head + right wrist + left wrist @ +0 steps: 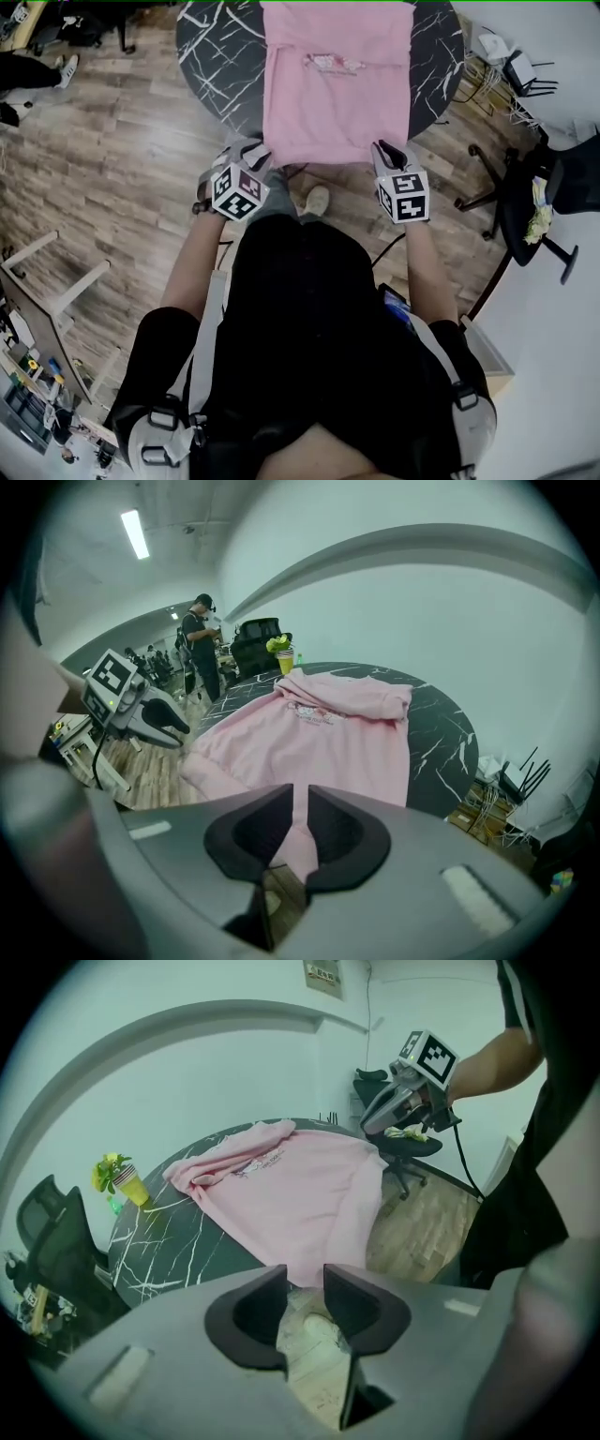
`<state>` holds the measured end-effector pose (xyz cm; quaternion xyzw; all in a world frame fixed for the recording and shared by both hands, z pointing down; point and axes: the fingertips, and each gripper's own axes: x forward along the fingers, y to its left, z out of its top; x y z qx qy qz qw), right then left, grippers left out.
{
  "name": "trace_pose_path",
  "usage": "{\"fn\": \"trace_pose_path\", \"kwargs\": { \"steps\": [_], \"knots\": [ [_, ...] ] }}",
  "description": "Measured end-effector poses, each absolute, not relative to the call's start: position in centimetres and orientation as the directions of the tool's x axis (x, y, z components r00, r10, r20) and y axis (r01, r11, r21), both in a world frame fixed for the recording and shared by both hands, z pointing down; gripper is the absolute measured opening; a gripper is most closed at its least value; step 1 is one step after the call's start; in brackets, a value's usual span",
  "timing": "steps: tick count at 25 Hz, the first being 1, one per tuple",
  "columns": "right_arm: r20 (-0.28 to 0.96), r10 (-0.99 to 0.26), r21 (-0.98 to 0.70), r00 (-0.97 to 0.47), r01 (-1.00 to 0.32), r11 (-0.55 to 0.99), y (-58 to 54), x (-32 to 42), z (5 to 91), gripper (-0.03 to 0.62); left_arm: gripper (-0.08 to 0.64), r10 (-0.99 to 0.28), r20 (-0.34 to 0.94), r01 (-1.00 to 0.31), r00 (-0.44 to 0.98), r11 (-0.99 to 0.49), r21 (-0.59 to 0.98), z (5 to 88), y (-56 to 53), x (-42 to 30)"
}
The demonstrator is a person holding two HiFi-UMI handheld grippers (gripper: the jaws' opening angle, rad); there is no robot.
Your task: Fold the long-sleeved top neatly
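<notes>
Top (333, 103) first: where does it lie from the grippers?

— Straight ahead of both, spread on the table (211, 56). Its near edge, the hem (319, 156), hangs past the table's rim on the grippers' side.

And the left gripper (305, 1277)?

— Its jaws stand a narrow way apart, and the hem's left corner is caught at their very tips. Behind the tips the gap shows only floor. The cloth tapers to that point, so I judge it a grip, though a shallow one.

What runs between the two?

— The hem, crosswise from one gripper to the other. The top's long axis runs the other way, away from both grippers toward its far end, where the cloth is rumpled.

The right gripper (298, 794)?

— Nearly closed, with the hem's right corner well down between its jaws. It has the deeper hold of the two.

Which gripper is nearer, then?

— Neither. Each is at its own corner, level with the other. So the coming move, as I read it, is to carry the hem forward along that long axis and lay it on the far end. Both grippers would need to move in step so the fold falls square across. The left corner looks the likelier to slip.
</notes>
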<state>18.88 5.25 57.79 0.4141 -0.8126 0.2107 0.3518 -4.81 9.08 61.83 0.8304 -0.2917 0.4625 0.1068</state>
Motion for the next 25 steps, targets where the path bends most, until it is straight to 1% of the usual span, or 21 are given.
{"fn": "trace_pose_path", "kwargs": {
  "steps": [2,5,8,11,13,14,15,22,24,25],
  "knots": [
    [0.747,-0.520,-0.052,-0.414,-0.816,0.576,6.7,19.6,57.9,0.054,0.152,-0.398,0.843,-0.575,0.361,-0.807,-0.134,62.3,10.5,-4.8],
    [0.755,-0.508,-0.041,-0.415,-0.803,0.594,8.4,20.4,58.2,0.054,0.209,-0.412,0.859,-0.493,0.302,-0.839,-0.229,63.3,12.0,-4.6],
    [0.758,-0.505,-0.039,-0.413,-0.801,0.597,9.5,21.2,58.7,0.054,0.233,-0.424,0.856,-0.414,0.297,-0.865,-0.284,63.9,12.6,-3.6],
    [0.758,-0.505,-0.045,-0.413,-0.806,0.591,10.2,22.0,59.1,0.055,0.247,-0.466,0.828,-0.311,0.313,-0.874,-0.374,63.9,12.8,-1.9],
    [0.760,-0.504,-0.046,-0.410,-0.808,0.588,10.7,22.4,59.4,0.055,0.278,-0.482,0.822,-0.246,0.303,-0.873,-0.421,64.5,13.0,-1.2],
    [0.762,-0.504,-0.045,-0.406,-0.810,0.584,10.9,22.7,59.6,0.055,0.313,-0.490,0.822,-0.225,0.288,-0.870,-0.439,65.0,13.0,-1.1],
    [0.764,-0.505,-0.043,-0.401,-0.814,0.580,11.1,23.0,59.8,0.055,0.325,-0.501,0.822,-0.214,0.271,-0.864,-0.456,65.5,13.0,-1.0],
    [0.778,-0.501,-0.025,-0.378,-0.816,0.577,12.4,24.4,60.7,0.057,0.320,-0.552,0.806,-0.223,0.214,-0.831,-0.510,66.8,11.8,-0.7],
    [0.781,-0.500,-0.024,-0.374,-0.818,0.575,12.6,24.8,61.0,0.057,0.256,-0.563,0.800,-0.236,0.206,-0.822,-0.518,66.5,11.3,-0.8],
    [0.782,-0.501,-0.021,-0.372,-0.818,0.574,12.7,24.9,61.1,0.057,0.242,-0.566,0.798,-0.246,0.207,-0.820,-0.518,66.3,11.1,-0.9]
  ]
}}
